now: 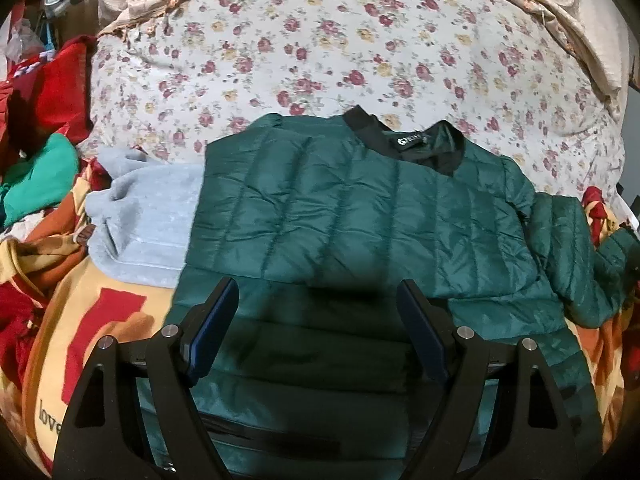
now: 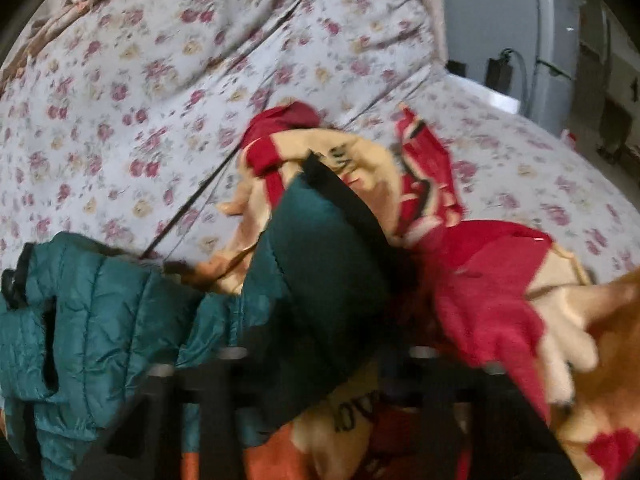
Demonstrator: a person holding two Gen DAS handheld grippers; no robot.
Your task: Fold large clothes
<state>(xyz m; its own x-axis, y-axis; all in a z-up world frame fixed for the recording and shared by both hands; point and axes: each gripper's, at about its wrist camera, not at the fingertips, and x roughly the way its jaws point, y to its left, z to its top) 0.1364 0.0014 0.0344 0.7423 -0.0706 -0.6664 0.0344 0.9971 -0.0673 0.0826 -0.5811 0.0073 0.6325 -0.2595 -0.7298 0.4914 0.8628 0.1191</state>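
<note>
Quilted dark-green puffer jacket (image 1: 360, 208) lies flat on the bed, black collar (image 1: 400, 140) toward the floral sheet (image 1: 320, 40), left side folded to a straight edge. Left gripper (image 1: 316, 320) hovers above the hem, jaws wide apart and empty. Right gripper (image 2: 320, 364) is clamped on the jacket sleeve (image 2: 320, 272), raised over the red-and-cream blanket (image 2: 500, 300). Grey garment (image 1: 140, 216) borders the left edge; floral sheet beyond the collar is bare.

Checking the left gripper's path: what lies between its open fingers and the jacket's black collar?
Only the green jacket itself: its quilted back runs unbroken from the left gripper up to the black collar, as the left wrist view shows.
</note>
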